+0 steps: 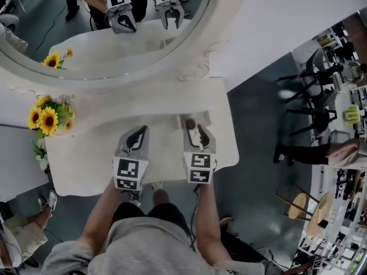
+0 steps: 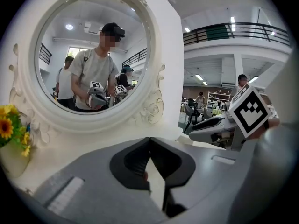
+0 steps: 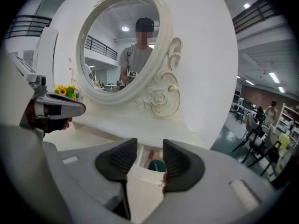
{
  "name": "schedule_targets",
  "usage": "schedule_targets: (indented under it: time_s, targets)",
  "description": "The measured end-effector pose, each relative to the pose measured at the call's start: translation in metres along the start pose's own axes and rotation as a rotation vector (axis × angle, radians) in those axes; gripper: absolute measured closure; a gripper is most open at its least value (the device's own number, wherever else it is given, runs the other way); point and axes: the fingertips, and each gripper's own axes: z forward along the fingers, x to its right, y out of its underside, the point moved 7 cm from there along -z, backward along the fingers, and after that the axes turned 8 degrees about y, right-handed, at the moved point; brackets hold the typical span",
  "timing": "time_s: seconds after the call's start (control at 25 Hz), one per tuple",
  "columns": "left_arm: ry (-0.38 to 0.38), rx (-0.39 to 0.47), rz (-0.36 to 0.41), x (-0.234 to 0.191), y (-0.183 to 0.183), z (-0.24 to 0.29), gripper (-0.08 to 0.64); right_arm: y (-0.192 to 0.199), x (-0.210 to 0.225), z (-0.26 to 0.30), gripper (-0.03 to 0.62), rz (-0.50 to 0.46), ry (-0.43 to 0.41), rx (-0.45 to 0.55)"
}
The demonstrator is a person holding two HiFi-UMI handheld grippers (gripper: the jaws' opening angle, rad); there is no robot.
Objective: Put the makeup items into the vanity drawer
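White vanity (image 1: 86, 165), yellow sunflowers (image 1: 47, 119); black-and-white marker cubes (image 1: 128, 173)

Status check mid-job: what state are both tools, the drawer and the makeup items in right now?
left tool: shut, nothing between its jaws.
right tool: open, empty.
drawer: pulled open.
makeup items: lying inside the drawer.
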Motion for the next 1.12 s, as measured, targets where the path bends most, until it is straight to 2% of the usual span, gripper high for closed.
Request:
schedule_targets:
  time_s: [0.28, 0.56, 0.88, 1.12]
  targets:
    - [0.016, 0.082, 0.062, 0.005, -0.024, -0.051, 0.549, -0.028, -0.022, -0.066, 0.419, 0.047, 0.059, 0.159]
    - [0.042, 0.165, 0.116, 0.012, -0.037, -0.103, 0.549, -0.039, -0.056, -0.132, 0.439, 0.059, 0.113, 0.292]
    - [0.072, 0.214, 0.164, 0.025, -0.034, -0.168, 0.549, -0.027, -0.098, -0.201, 0.500, 0.075, 0.172, 0.367]
    - [0.082, 0.228, 0.182, 0.031, -0.020, -0.209, 0.549, -0.013, -0.122, -0.239, 0.572, 0.093, 0.213, 0.401]
